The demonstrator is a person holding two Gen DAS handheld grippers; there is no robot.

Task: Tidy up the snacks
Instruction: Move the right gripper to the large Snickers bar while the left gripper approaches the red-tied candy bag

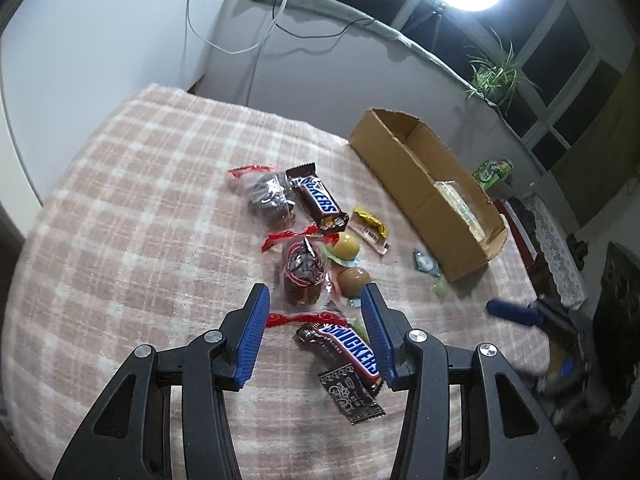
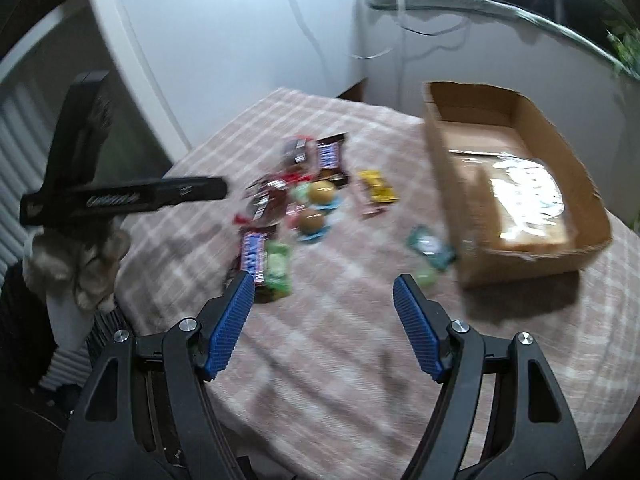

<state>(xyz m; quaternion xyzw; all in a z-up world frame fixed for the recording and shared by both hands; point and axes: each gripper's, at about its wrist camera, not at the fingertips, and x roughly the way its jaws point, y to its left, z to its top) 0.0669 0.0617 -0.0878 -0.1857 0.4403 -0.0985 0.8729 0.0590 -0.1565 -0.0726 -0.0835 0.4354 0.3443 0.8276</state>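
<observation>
Snacks lie in a loose cluster near the middle of the pink plaid tablecloth [image 1: 132, 184], with an open cardboard box [image 1: 394, 160] at about two o'clock from them. The left gripper [image 1: 316, 312] hangs above the near end of the cluster, its blue pads spread wide and holding nothing. Between its fingers sits a Snickers bar [image 1: 352, 350], tilted, with a dark patterned sachet [image 1: 352, 394] just beside it at six o'clock. A second Snickers bar [image 1: 320, 200] lies at twelve o'clock, next to two clear red-tipped packets of dark sweets [image 1: 302, 276]. Two round brown sweets [image 1: 347, 247] and a gold wrapper [image 1: 370, 218] sit at one o'clock.

The right gripper [image 2: 324, 300] is also wide open and empty, poised over bare cloth at the table's near edge, well apart from the snacks. Its view is motion-blurred, so labels there are hard to read; a green packet [image 2: 430, 248] just beside the box corner is probably a small sweet. Something glossy lies inside the box, its nature unclear. From the left camera, the right gripper shows only as a blurred blue pad at four o'clock.
</observation>
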